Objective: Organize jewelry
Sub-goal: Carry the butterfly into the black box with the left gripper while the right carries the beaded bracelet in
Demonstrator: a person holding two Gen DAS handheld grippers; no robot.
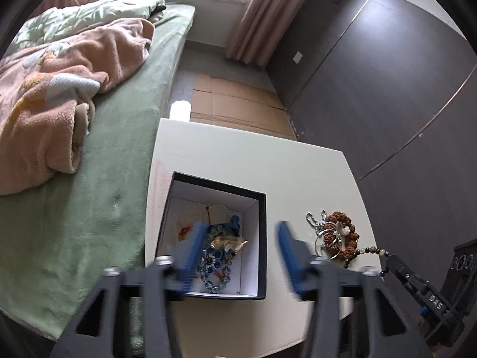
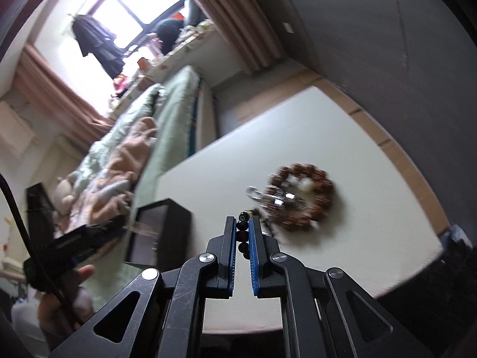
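A black box (image 1: 262,238) with a white inside stands on the white table (image 1: 238,161) and holds blue bead jewelry (image 1: 214,265) and a gold piece. My left gripper (image 1: 238,232) is open above the box. Right of the box lie a brown bead bracelet (image 1: 345,232) and silver chains (image 1: 319,223). My right gripper (image 2: 242,222) is shut on a strand of dark beads (image 2: 243,232) that trails toward the brown bracelet (image 2: 310,197) and silver pieces (image 2: 277,198). The box shows at the left (image 2: 167,232). The right gripper shows in the left wrist view (image 1: 417,283).
A bed with a green sheet (image 1: 119,161) and a pink blanket (image 1: 59,89) runs along the table's left side. A dark wall (image 1: 387,89) stands on the right. Cardboard (image 1: 232,101) covers the floor beyond the table. A hand (image 2: 74,292) holds the left gripper.
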